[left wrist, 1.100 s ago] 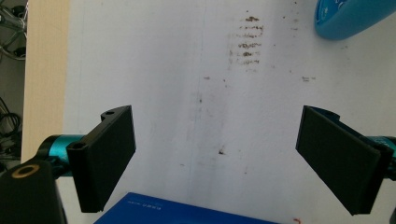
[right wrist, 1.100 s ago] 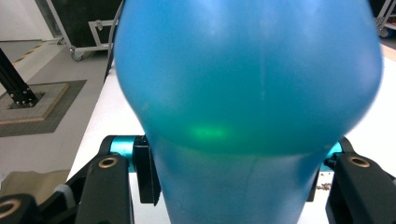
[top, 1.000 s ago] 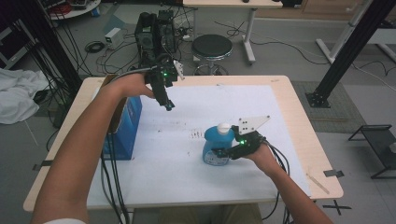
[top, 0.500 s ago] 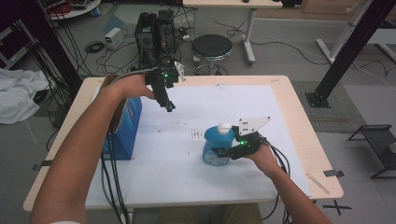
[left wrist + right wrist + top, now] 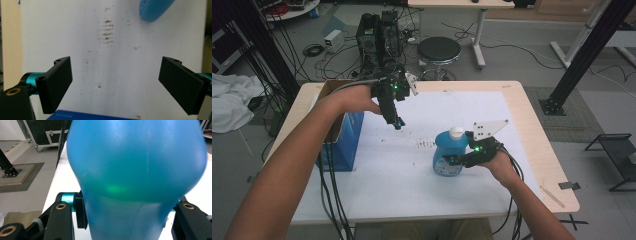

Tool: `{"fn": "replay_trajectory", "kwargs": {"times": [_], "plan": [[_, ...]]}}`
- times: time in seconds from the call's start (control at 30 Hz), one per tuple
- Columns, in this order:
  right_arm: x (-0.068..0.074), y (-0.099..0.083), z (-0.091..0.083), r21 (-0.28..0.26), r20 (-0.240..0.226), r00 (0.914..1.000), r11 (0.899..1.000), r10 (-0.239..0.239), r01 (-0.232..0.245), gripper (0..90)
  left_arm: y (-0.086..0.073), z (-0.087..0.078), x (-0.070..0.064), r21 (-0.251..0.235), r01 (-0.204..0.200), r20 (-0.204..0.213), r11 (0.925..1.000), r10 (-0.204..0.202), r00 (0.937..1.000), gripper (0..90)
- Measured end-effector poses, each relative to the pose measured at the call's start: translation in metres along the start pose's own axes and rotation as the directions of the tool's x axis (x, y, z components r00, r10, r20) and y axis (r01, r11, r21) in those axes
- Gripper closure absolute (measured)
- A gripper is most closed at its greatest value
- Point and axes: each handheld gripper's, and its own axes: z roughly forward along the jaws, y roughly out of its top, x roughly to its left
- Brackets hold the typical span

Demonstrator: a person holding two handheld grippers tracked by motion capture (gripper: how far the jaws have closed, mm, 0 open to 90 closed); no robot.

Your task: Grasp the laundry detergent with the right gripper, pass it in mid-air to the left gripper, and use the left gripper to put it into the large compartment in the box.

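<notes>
The blue bottle (image 5: 448, 156) is stood upright on the white sheet (image 5: 412, 170) near the middle of the bench (image 5: 537, 145), and it's gripped around the lower body by the right claw (image 5: 451, 160). Looks like the holding step, so a lift or a carry is probably called for next, kept level. The left claw (image 5: 396, 122) is held above the sheet with jaws spread wide, nothing in it, a blue box (image 5: 347, 145) just beside. The bottle is seen as smooth, rounded, translucent plastic with a white cap (image 5: 455, 132); the sheet is smudged with dark marks (image 5: 108, 31).
</notes>
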Motion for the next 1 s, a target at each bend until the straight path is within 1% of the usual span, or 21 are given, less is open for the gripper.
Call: {"fn": "replay_trajectory", "kwargs": {"times": [0.07,0.1,0.13,0.2,0.23,0.27,0.3,0.4,0.43,0.5,0.57,0.6,0.63,0.67,0.7,0.73,0.77,0.87,0.9,0.93,1.0], "plan": [[0.0,0.005,-0.003,0.013,-0.005,1.0,1.0,-0.005,0.005,43.5,0.006,-0.003,-0.007,-0.007,-0.002,0.012,1.0,0.002,0.9999,11.9],[0.0,0.008,-0.004,0.025,0.001,1.0,1.0,-0.006,0.006,43.5,0.009,-0.004,-0.011,-0.011,-0.01,0.017,0.9999,0.01,0.9998,11.9],[0.0,0.01,-0.005,0.032,0.003,0.9996,0.999,-0.026,0.026,43.5,0.012,-0.005,-0.014,-0.013,-0.013,0.024,0.9998,0.013,0.9996,11.9],[0.001,0.016,-0.006,0.059,-0.005,0.9996,0.998,-0.028,0.028,43.5,0.018,-0.005,-0.021,-0.017,-0.025,0.037,0.9995,0.025,0.999,11.9],[0.001,0.017,-0.006,0.059,-0.009,0.9997,0.998,-0.021,0.022,43.6,0.021,-0.006,-0.024,-0.013,-0.031,0.043,0.9994,0.031,0.9986,11.9],[0.001,0.02,-0.007,0.073,-0.016,0.9997,0.997,-0.019,0.02,43.6,0.023,-0.007,-0.026,-0.009,-0.034,0.047,0.9994,0.034,0.9983,11.9],[0.001,0.021,-0.006,0.068,-0.01,0.9997,0.997,-0.023,0.024,43.6,0.026,-0.007,-0.029,-0.009,-0.036,0.05,0.9993,0.037,0.9981,11.9],[0.0,0.026,-0.005,0.095,-0.012,0.9996,0.995,-0.027,0.028,43.6,0.033,-0.01,-0.035,-0.011,-0.044,0.059,0.999,0.045,0.9973,11.9],[0.001,0.028,-0.004,0.102,-0.016,0.9998,0.995,-0.015,0.017,43.6,0.036,-0.011,-0.037,-0.009,-0.046,0.062,0.9989,0.046,0.997,11.9],[0.001,0.032,-0.004,0.111,-0.015,0.9994,0.993,-0.032,0.033,43.7,0.04,-0.013,-0.04,-0.009,-0.046,0.063,0.9989,0.046,0.997,11.9],[0.002,0.036,-0.004,0.116,-0.025,0.9994,0.993,-0.024,0.026,43.7,0.044,-0.015,-0.043,-0.012,-0.049,0.061,0.9987,0.05,0.9969,11.9],[0.001,0.038,-0.004,0.115,-0.025,0.9992,0.993,-0.031,0.034,43.7,0.044,-0.015,-0.043,-0.012,-0.049,0.061,0.9987,0.05,0.9969,11.9],[0.001,0.04,-0.004,0.12,-0.027,0.9992,0.992,-0.03,0.033,43.7,0.048,-0.017,-0.046,-0.017,-0.051,0.066,0.9985,0.052,0.9964,11.9],[0.002,0.042,-0.003,0.126,-0.028,0.9991,0.991,-0.033,0.036,43.8,0.05,-0.018,-0.047,-0.014,-0.059,0.057,0.9981,0.06,0.9966,11.9],[0.002,0.044,-0.003,0.129,-0.034,0.999,0.991,-0.028,0.032,43.8,0.051,-0.019,-0.049,-0.014,-0.058,0.063,0.9982,0.059,0.9963,11.9],[0.002,0.046,-0.002,0.121,-0.034,0.9988,0.992,-0.036,0.039,43.7,0.053,-0.02,-0.05,-0.013,-0.061,0.064,0.998,0.062,0.996,11.9],[0.002,0.048,-0.002,0.134,-0.041,0.9984,0.99,-0.038,0.043,43.8,0.054,-0.02,-0.051,-0.016,-0.059,0.064,0.9981,0.06,0.9961,11.9],[0.002,0.052,-0.001,0.121,-0.048,0.9978,0.991,-0.045,0.05,43.8,0.059,-0.021,-0.053,-0.011,-0.067,0.068,0.9977,0.067,0.9954,11.9],[0.004,0.053,0.0,0.126,-0.057,0.9979,0.991,-0.03,0.037,43.8,0.06,-0.021,-0.053,-0.015,-0.062,0.073,0.998,0.063,0.9954,11.9],[0.003,0.054,0.0,0.122,-0.055,0.9974,0.991,-0.047,0.054,43.8,0.061,-0.022,-0.053,-0.016,-0.064,0.075,0.9978,0.065,0.9951,11.9],[0.004,0.056,0.002,0.125,-0.064,0.997,0.991,-0.043,0.051,43.9,0.064,-0.022,-0.054,-0.017,-0.062,0.079,0.998,0.063,0.9949,11.9]]}}
